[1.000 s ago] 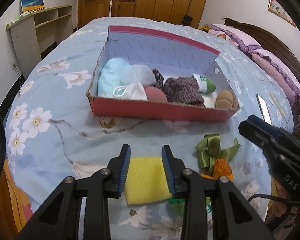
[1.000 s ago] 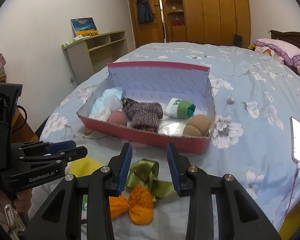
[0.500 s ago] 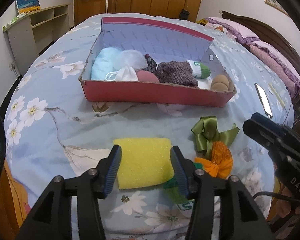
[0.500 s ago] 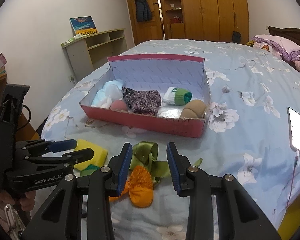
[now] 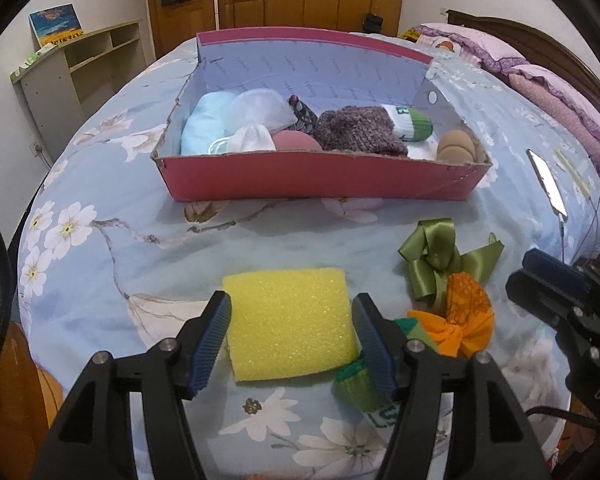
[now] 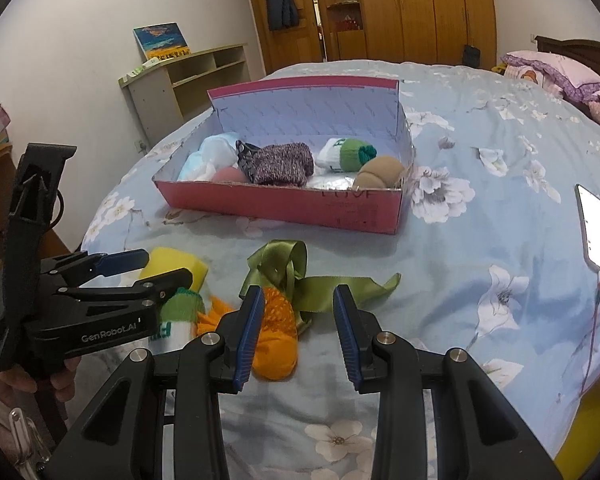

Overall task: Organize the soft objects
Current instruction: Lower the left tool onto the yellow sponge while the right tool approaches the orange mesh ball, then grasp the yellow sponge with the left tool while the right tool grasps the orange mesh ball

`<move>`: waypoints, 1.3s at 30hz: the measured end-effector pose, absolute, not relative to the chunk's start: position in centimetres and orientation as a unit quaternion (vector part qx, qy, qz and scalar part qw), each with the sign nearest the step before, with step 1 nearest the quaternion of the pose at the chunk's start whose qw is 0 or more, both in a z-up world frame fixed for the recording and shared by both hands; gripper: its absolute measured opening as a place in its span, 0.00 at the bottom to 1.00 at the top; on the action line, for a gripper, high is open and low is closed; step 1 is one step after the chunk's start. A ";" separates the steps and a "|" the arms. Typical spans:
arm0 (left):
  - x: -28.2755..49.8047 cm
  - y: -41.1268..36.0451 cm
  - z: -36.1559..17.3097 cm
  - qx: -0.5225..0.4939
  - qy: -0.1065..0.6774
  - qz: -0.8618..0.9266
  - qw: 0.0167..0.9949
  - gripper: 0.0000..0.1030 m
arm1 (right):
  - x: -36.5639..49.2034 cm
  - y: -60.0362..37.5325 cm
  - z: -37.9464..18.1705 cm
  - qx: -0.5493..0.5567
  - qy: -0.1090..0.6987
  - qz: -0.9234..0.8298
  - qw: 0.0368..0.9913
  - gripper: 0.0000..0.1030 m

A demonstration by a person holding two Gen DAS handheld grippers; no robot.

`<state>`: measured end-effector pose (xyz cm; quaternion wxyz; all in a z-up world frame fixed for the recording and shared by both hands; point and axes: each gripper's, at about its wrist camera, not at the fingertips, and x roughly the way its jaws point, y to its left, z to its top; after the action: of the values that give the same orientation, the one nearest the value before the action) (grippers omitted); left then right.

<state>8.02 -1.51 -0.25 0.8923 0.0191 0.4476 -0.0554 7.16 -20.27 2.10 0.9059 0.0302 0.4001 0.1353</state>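
A yellow sponge lies on the floral bedspread, between the fingers of my open left gripper, which straddles it without pressing. A green-and-white sock lies under the left gripper's right finger. An orange cloth and a green ribbon bow lie before my open, empty right gripper. A pink cardboard box further back holds several soft items, among them a purple knitted piece and a light blue cloth. The left gripper also shows in the right wrist view.
A lit phone on a cable lies on the bed at the right. Pillows and a headboard are at the far right. A shelf unit stands by the left wall, wardrobes behind. The bed's edge is near both grippers.
My left gripper has opened wider and pulled back, so more of the sponge shows between its fingers. The right gripper has drawn back slightly from the ribbon.
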 end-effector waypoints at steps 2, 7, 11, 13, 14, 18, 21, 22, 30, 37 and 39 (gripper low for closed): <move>8.1 -1.6 -0.4 0.021 0.446 -0.053 0.893 0.65 | 7.1 -20.2 1.9 0.031 0.403 0.137 0.905 0.36; 8.3 -1.7 -0.6 0.021 0.442 -0.047 0.896 0.65 | 7.0 -20.1 1.5 0.031 0.409 0.143 0.901 0.36; 8.6 -1.8 -1.0 0.019 0.442 -0.045 0.896 0.66 | 6.7 -20.1 1.1 0.031 0.415 0.146 0.898 0.36; 8.6 -1.8 -1.1 0.018 0.442 -0.043 0.896 0.66 | 6.6 -20.1 0.8 0.030 0.418 0.146 0.896 0.36; 8.6 -1.8 -1.2 0.016 0.442 -0.043 0.896 0.66 | 6.5 -20.1 0.7 0.031 0.421 0.146 0.895 0.36; 8.6 -1.7 -1.4 0.012 0.442 -0.042 0.896 0.66 | 6.5 -20.2 0.4 0.034 0.427 0.147 0.892 0.36; 8.4 -1.6 -1.5 0.008 0.444 -0.042 0.895 0.66 | 6.5 -20.1 0.3 0.035 0.428 0.150 0.890 0.36; 8.4 -1.6 -1.5 0.006 0.444 -0.042 0.895 0.66 | 6.5 -20.0 0.3 0.035 0.429 0.151 0.890 0.36; 7.4 -1.2 -1.1 0.000 0.441 -0.036 0.897 0.68 | 6.5 -19.6 0.2 0.030 0.429 0.162 0.888 0.36; 8.2 -0.5 -2.2 -0.030 0.456 -0.044 0.888 0.69 | 6.7 -19.4 -0.4 0.031 0.436 0.165 0.884 0.36; 8.4 -0.2 -2.5 -0.044 0.461 -0.047 0.885 0.70 | 6.8 -19.3 -0.5 0.032 0.438 0.167 0.883 0.36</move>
<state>8.36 -0.15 -2.46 0.8851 -0.0440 0.4609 -0.0474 6.76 -19.27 -0.49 0.8830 0.0320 0.4376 0.1665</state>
